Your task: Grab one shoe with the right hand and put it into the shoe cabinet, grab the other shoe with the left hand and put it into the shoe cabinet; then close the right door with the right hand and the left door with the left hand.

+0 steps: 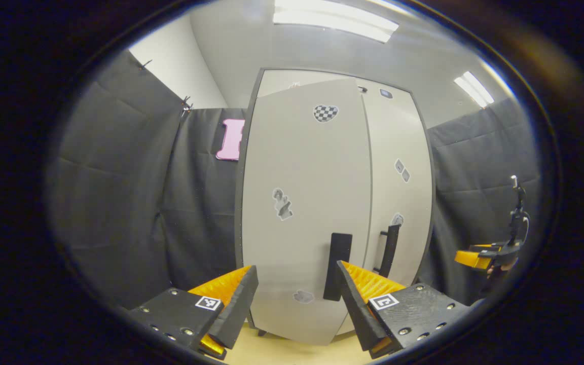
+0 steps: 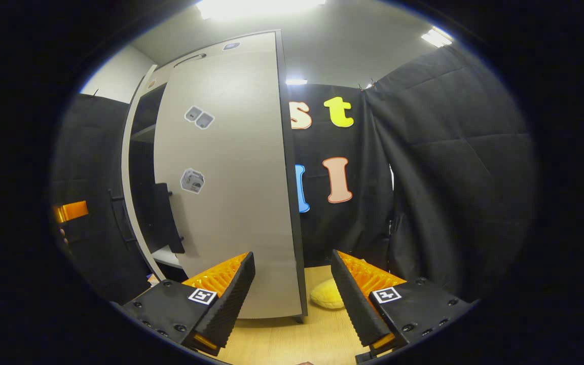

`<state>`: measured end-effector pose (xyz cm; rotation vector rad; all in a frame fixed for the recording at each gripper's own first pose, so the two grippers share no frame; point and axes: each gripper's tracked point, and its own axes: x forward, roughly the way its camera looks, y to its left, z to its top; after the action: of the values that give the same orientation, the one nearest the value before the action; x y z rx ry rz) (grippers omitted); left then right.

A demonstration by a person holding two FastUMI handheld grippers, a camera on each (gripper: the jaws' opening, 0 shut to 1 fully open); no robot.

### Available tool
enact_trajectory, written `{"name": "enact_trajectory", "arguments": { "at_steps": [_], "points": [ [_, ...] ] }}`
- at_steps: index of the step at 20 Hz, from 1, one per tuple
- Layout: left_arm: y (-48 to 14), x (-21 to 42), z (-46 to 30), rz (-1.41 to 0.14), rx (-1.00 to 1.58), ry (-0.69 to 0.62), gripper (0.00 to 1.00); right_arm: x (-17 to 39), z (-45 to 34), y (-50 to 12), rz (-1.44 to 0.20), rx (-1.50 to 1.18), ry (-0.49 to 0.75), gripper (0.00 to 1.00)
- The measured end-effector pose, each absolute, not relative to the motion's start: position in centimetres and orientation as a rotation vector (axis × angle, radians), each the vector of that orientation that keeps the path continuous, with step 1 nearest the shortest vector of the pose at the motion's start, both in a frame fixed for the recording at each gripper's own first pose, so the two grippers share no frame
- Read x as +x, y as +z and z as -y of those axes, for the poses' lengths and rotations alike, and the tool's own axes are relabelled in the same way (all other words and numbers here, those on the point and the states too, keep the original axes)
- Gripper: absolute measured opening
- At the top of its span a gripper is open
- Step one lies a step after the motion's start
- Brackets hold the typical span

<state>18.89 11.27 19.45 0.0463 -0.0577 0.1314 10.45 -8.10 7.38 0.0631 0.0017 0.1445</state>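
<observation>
Left gripper (image 1: 297, 299) wide, empty, just before black bar handle (image 1: 337, 266) of pale-grey left door (image 1: 302, 203), nearly closed. Right gripper (image 2: 292, 299) wide, empty, near pale-grey right door (image 2: 231, 203). Step: door-closing; next, push left door flush. Shoes presumably inside.

Can't see the shoes at all behind the cabinet (image 1: 302, 203) doors, the stickers (image 1: 283, 204) are too tiny to read, and that yellow thing (image 2: 326, 295) is half hidden behind a finger.
</observation>
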Motion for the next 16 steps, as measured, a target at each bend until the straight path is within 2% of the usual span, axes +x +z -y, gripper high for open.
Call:
{"name": "enact_trajectory", "arguments": {
  "at_steps": [1, 4, 5, 7, 9, 12, 13, 14, 15, 16],
  "points": [
    [19.5, 18.7, -11.4, 0.054, 0.059, 0.140, 0.94, 10.4, 7.8, 8.1, 0.006, 0.066, 0.145, 0.92],
    [19.2, 17.8, -12.2, 0.041, 0.072, 0.167, 0.94, 9.7, 6.9, 9.7, 0.023, 0.072, 0.136, 0.92],
    [19.1, 17.5, -12.2, 0.038, 0.066, 0.174, 0.95, 9.4, 6.6, 10.2, 0.031, 0.070, 0.131, 0.95],
    [18.9, 17.5, -12.2, 0.041, 0.034, 0.179, 0.95, 8.8, 6.2, 10.7, 0.049, 0.054, 0.111, 0.92],
    [18.7, 17.3, -11.8, 0.052, -0.016, 0.180, 0.95, 8.0, 5.7, 10.6, 0.051, 0.036, 0.099, 0.95],
    [18.7, 17.2, -11.5, 0.075, -0.076, 0.174, 0.95, 7.2, 4.4, 9.3, 0.027, 0.031, 0.111, 0.95],
    [18.6, 17.4, -11.7, 0.082, -0.083, 0.177, 0.89, 7.1, 4.0, 8.7, 0.009, 0.028, 0.118, 0.95],
    [18.6, 17.5, -11.8, 0.087, -0.089, 0.179, 0.89, 7.1, 3.6, 8.2, -0.008, 0.024, 0.126, 0.95],
    [18.7, 17.5, -11.9, 0.092, -0.098, 0.181, 0.94, 7.1, 3.3, 7.8, -0.020, 0.015, 0.133, 0.95],
    [18.7, 17.5, -12.0, 0.094, -0.107, 0.184, 0.89, 7.1, 3.1, 7.5, -0.028, 0.006, 0.138, 0.95]
  ]
}}
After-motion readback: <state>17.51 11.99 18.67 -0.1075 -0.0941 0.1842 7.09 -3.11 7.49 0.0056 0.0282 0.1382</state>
